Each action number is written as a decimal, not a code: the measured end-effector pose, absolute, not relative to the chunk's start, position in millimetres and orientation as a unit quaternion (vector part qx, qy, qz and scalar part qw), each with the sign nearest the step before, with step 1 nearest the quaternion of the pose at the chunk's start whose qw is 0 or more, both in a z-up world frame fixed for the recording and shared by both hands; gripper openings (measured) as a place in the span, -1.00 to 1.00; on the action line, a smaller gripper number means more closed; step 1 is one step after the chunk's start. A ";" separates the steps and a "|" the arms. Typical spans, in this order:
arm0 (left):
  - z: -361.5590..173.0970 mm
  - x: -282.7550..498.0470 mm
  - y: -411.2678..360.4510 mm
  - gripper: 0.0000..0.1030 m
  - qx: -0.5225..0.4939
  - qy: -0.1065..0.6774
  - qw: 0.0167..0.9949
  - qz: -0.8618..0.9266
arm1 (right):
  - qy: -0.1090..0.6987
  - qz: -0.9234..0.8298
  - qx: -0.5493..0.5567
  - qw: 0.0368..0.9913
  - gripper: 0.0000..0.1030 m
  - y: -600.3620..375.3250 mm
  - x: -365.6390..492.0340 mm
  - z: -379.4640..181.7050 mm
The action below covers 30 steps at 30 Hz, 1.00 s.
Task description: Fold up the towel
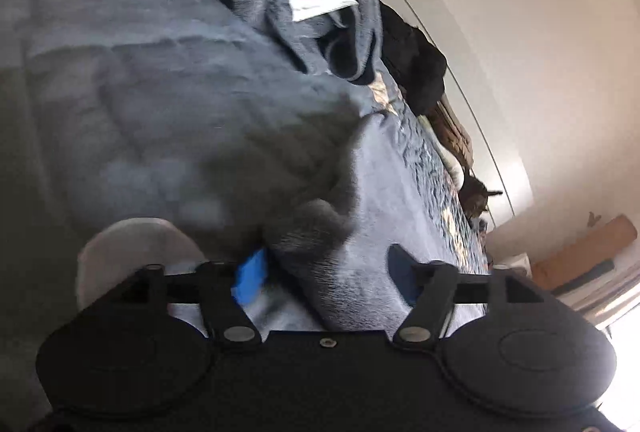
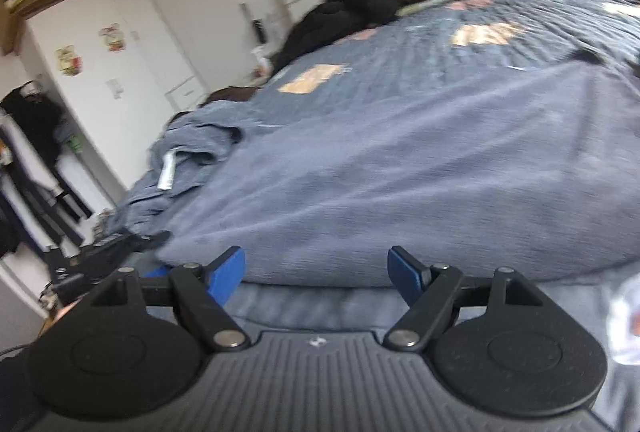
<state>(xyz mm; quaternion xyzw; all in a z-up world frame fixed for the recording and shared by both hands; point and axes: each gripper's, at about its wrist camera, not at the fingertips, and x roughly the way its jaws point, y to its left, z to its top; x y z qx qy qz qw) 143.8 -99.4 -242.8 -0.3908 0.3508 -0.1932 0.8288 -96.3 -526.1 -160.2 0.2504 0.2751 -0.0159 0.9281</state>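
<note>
We see towel [image 2: 400,168] spread flat mid-frame on bed [image 2: 440,44], ready for folding. Right gripper [image 2: 316,268] spread at its near edge. Left gripper [image 1: 326,264] spread, towel fold [image 1: 304,228] between fingers, unpinched.

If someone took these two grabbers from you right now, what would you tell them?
Left gripper: open, a bunched fold of the grey-blue towel sits between its fingers, not pinched.
Right gripper: open, empty, at the near edge of the towel.
The towel lies spread on the bed, one end crumpled around a white tag.
Done: no neat fold visible.
Left: grasp an edge with each gripper, fold over, smooth.
</note>
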 end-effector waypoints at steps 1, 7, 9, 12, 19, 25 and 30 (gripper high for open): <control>-240.1 144.3 -102.7 0.47 -0.384 0.351 0.831 -0.196 | 0.277 -0.031 0.254 0.926 0.51 -533.8 -99.4 -161.8; -243.1 134.7 -108.8 0.51 -0.359 0.347 0.845 -0.192 | 0.244 -0.144 0.371 0.885 0.51 -609.9 -137.1 -183.0; -243.6 132.0 -109.1 0.53 -0.360 0.344 0.847 -0.189 | 0.218 -0.186 0.434 0.854 0.51 -636.7 -156.0 -196.2; -242.5 131.8 -112.5 0.55 -0.351 0.342 0.851 -0.186 | 0.176 -0.238 0.524 0.799 0.51 -670.9 -180.9 -220.5; -242.7 132.1 -116.9 0.58 -0.343 0.337 0.857 -0.182 | 0.074 -0.223 0.654 0.719 0.51 -704.4 -189.6 -265.5; -243.1 131.9 -119.9 0.65 -0.336 0.334 0.861 -0.183 | 0.067 -0.225 0.633 0.738 0.51 -709.1 -167.2 -266.9; -243.1 136.1 -121.8 0.67 -0.343 0.336 0.859 -0.177 | 0.056 -0.232 0.645 0.726 0.51 -720.7 -158.0 -268.6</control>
